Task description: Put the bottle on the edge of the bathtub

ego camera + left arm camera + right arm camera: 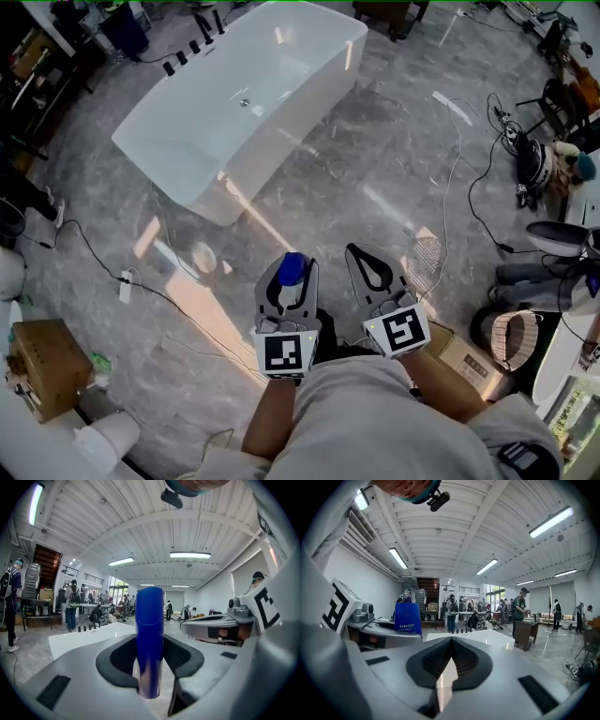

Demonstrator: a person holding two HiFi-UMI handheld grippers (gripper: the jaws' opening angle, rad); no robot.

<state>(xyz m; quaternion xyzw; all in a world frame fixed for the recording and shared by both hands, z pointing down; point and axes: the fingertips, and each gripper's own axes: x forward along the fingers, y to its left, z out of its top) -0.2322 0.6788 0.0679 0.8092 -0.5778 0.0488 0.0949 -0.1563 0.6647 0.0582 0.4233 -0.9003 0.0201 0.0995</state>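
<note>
A blue bottle (292, 268) stands upright between the jaws of my left gripper (292, 272), which is shut on it. In the left gripper view the bottle (149, 639) fills the middle between the dark pads (117, 658). My right gripper (355, 251) hovers beside it on the right, shut and holding nothing; its tips meet in the right gripper view (451, 640). The white bathtub (141, 141) lies well ahead on the grey marble floor, also seen low and white past the jaws as the bathtub (77, 639) and the bathtub (485, 637).
Black faucet knobs (192, 47) line the tub's far left rim. Cables and a white power strip (125, 286) lie on the floor at left, a cardboard box (47, 361) at lower left. Boxes, a basket (514, 337) and gear crowd the right side. People stand far back.
</note>
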